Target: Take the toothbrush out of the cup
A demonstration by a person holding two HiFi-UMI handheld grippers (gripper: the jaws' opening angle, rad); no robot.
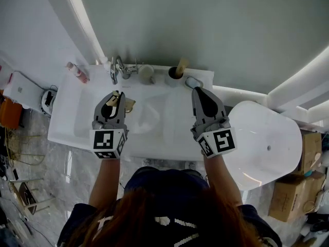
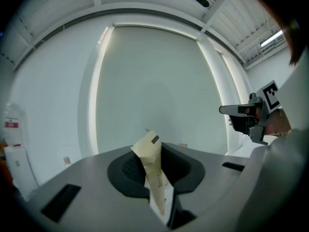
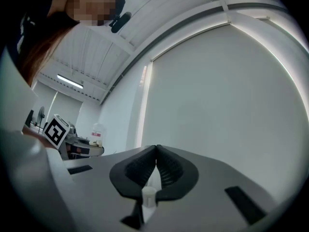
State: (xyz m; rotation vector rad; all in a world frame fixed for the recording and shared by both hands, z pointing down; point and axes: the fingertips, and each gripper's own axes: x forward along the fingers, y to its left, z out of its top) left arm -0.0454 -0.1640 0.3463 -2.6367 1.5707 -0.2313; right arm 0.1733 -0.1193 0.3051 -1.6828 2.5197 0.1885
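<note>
Snugly between left fingers [image 2: 126, 172], wrapped toothbrush [image 2: 152, 164].

Two tongs show: the left tongs [image 1: 116, 94] and the right tongs [image 1: 198, 90]. Two cups stand upper centre, a white cup [image 1: 146, 72] and a dark cup [image 1: 175, 74]. There are two tan packets, the first tan packet [image 2: 151, 154] and the second tan packet [image 1: 182, 65]. There is also one tap [image 1: 119, 68], one pink bottle [image 1: 77, 72], one basin [image 1: 67, 122] and one toilet [image 1: 262, 143].

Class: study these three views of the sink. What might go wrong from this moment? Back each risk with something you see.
1. The left hand-held gripper pinches the tilted beige packet by its thin lower end, so it may slip and fall into the sink.
2. The right hand-held gripper, shut and empty, sits near the dark cup and may knock it over.
</note>
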